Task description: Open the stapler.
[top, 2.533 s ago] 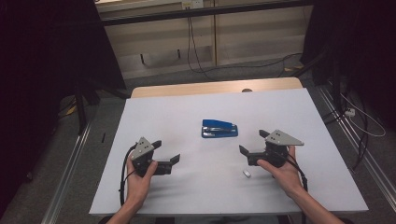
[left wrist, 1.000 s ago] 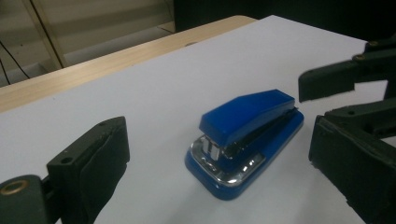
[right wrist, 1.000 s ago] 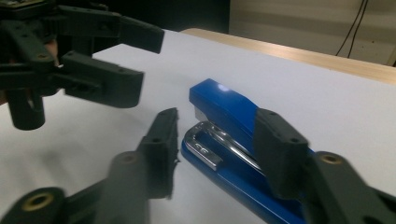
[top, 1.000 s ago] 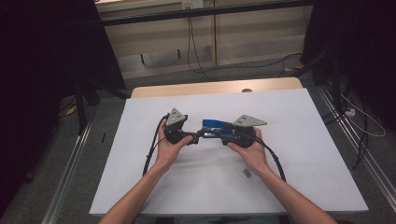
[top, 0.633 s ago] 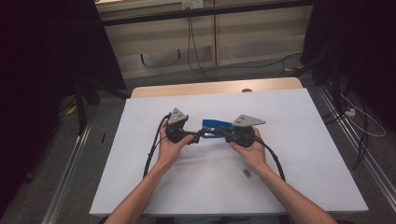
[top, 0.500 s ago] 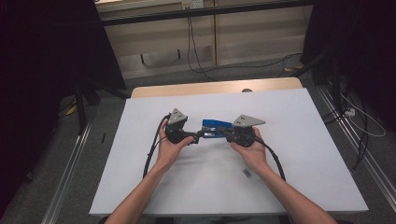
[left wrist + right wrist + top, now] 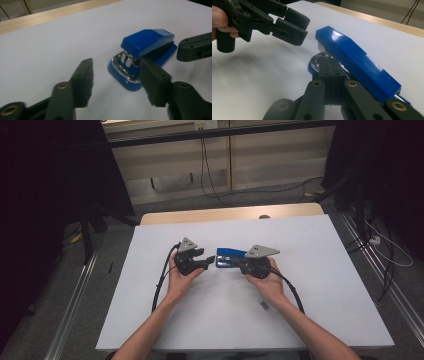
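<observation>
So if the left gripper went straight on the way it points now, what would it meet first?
Most likely the blue stapler. The left gripper looks along its parted jaws at the stapler's open front end, just ahead and slightly to one side. Depth is hard to judge, but nothing lies between them.

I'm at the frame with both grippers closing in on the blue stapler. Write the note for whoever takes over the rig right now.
Left gripper: jaws apart and just been closing, at the stapler's open front end; nothing pinched between them.
Right gripper: jaws shut together, lying alongside the stapler at its base; whether they clamp any part of it I cannot tell.
Stapler: blue, resting on the white table near the middle, between the two grippers, its top arm raised a little at the front.
Small piece: on the table beside the right forearm, apart from everything.
Done: both grippers brought up to the stapler.
Left: probably take hold with the left and work the stapler.
</observation>
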The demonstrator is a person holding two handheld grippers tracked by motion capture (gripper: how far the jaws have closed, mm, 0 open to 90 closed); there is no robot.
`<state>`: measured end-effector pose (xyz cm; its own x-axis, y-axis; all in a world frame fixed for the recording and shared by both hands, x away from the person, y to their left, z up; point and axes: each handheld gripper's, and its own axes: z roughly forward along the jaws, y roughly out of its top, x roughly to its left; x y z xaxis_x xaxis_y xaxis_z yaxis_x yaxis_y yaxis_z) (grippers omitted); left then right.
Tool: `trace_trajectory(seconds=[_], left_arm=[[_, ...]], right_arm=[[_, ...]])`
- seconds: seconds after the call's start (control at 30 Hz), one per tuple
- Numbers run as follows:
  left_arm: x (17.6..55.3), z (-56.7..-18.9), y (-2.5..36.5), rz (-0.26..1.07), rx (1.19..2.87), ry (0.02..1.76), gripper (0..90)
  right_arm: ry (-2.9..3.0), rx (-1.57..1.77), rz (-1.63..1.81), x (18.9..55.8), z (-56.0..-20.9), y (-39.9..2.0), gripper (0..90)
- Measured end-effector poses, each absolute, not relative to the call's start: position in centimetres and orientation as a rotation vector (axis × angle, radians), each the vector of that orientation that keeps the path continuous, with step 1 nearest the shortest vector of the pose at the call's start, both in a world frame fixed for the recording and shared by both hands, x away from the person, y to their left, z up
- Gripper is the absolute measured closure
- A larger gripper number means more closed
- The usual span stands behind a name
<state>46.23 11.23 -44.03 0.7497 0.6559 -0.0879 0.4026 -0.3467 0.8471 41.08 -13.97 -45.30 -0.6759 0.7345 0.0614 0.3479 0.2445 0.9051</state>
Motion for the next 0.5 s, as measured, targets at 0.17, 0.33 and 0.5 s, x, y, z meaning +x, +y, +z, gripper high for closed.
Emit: trace_trajectory(seconds=[0.17,0.33,0.5], left_arm=[[46.2,-44.1,10.8,0.322,1.984,0.791,63.3],[46.3,-44.5,10.5,0.301,1.994,0.775,85.7],[46.3,-44.6,10.3,0.319,2.016,0.783,90.0]], right_arm=[[2.178,0.975,1.376,41.4,-45.5,-13.7,90.0],[2.182,0.997,1.401,41.8,-45.5,-13.4,90.0],[2.193,0.991,1.394,42.1,-45.5,-12.9,90.0]])
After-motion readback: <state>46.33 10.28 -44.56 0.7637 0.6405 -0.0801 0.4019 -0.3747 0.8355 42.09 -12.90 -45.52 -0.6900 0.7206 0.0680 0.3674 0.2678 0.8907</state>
